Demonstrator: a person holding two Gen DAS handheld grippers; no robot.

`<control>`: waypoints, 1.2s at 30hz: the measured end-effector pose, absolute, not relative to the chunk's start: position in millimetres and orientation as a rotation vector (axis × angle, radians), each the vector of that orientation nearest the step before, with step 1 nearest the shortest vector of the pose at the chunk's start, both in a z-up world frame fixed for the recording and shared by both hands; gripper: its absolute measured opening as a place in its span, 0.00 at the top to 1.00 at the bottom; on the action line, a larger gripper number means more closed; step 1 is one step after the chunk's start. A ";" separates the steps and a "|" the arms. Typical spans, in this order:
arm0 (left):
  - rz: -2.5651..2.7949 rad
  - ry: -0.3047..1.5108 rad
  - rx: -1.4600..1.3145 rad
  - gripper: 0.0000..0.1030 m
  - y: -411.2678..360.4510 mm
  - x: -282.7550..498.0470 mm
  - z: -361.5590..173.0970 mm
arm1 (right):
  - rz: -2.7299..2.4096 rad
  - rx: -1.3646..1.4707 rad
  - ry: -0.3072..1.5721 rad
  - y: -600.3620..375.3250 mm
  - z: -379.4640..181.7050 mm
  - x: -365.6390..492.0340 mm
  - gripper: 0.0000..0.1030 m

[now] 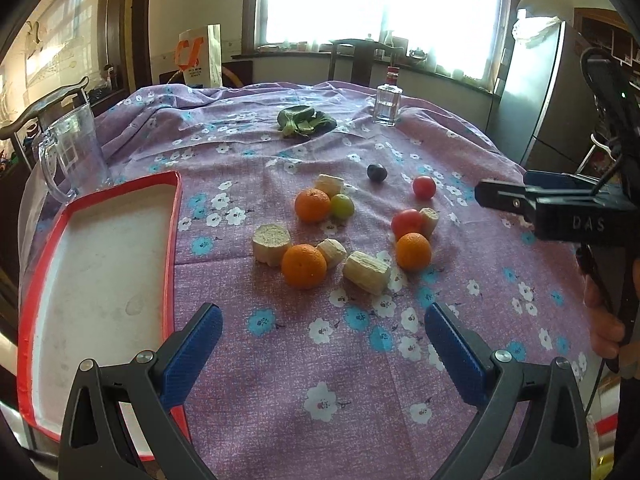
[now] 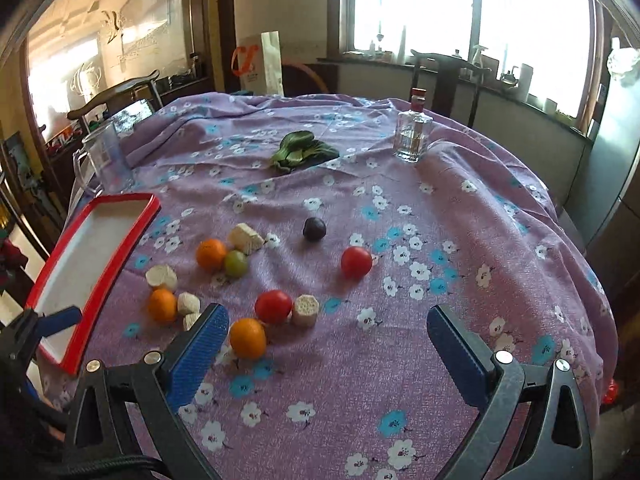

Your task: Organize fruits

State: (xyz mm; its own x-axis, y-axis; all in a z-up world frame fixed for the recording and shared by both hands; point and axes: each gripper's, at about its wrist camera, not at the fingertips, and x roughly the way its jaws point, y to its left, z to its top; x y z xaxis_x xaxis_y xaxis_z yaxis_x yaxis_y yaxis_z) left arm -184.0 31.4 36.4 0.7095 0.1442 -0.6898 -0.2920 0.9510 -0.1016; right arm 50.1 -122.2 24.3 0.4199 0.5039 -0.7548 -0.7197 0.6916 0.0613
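— Status of tray [image 1: 100, 280]?
— Red-rimmed, white inside, at left edge of flowered tablecloth [image 1: 320, 360]. Nothing in it. No fruit sorted yet, by the look of it.

— Fruit located?
— All loose on the cloth, mid-table, to the right of the tray. Three oranges: one nearest [image 1: 304, 266], one to its right [image 1: 414, 251], one further back [image 1: 312, 205] touching a green fruit [image 1: 342, 205]. Two red fruits: one [image 1: 407, 222] just behind the right-hand orange, one [image 1: 424, 187] further back. Dark plum-like fruit [image 1: 377, 172] furthest, apart from the rest. Pale cut chunks [image 1: 366, 272] scattered among them — identity unclear, possibly not fruit.

— Left gripper [image 1: 324, 344]?
— Jaws spread wide, empty, held short of the nearest orange.

— Right gripper [image 2: 328, 344]?
— Also spread wide, empty. Right-hand orange just off its left pad, not between the pads.

— Other items?
— Leafy greens [image 1: 306, 120], glass bottle [image 1: 387, 106] with red cap, clear jug [image 1: 74, 152] behind the tray. Untouched, likely outside the job.

— Progress?
— Judged at the very start. Nothing gripped, nothing placed. Seven fruits remaining, if the tray is the destination — an assumption, not confirmed.
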 end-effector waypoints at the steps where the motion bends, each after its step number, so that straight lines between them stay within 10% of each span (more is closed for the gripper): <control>1: 0.246 0.746 -0.205 0.01 31.4 -183.8 37.1 | 0.791 -0.308 0.830 -121.4 22.5 47.0 0.04; 36: 0.227 0.767 -0.121 0.02 5.0 -178.5 50.0 | 0.851 -0.294 0.814 -153.2 30.3 35.6 0.03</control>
